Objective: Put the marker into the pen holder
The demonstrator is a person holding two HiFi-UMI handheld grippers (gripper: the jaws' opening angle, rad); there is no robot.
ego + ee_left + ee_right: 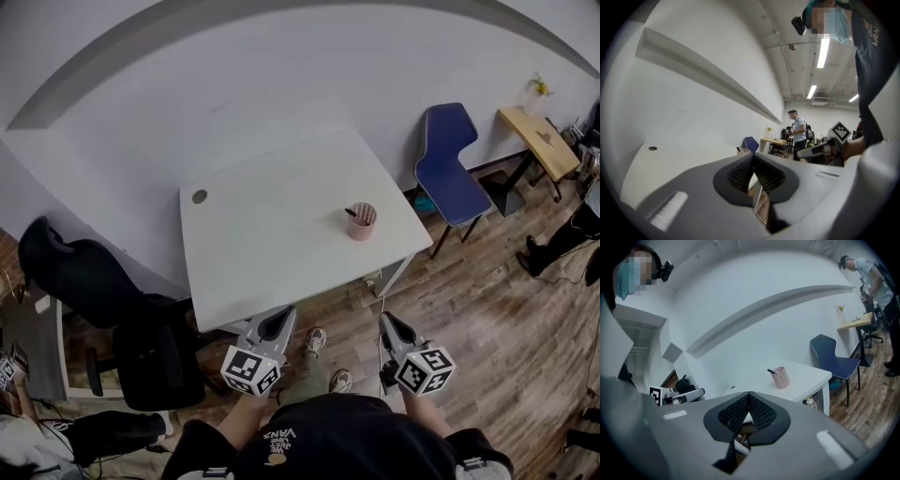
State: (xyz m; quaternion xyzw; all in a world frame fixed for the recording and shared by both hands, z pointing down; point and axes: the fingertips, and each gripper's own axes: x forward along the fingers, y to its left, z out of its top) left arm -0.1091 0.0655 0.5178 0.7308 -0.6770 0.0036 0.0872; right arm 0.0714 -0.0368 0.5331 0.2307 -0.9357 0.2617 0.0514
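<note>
Two hand-held grippers sit low in the head view, just off the near edge of a white table (272, 234): the left gripper (283, 315) and the right gripper (385, 321), neither touching the tabletop. A pink pen holder (362, 223) stands near the table's right edge, toward the near right corner. The dark marker (351, 213) is already poking out of it. Only this view takes in the whole tabletop and the person's shoes (316, 339) on the wooden floor.

The left gripper view shows that gripper's jaws pressed together with nothing between them. The pen holder is small and far beyond the tips. This view alone shows ceiling strip lights (823, 51).

The right gripper view shows jaws likewise closed tip to tip and empty. The holder's perforated wall reads clearly only here, well apart from the jaws.
</note>
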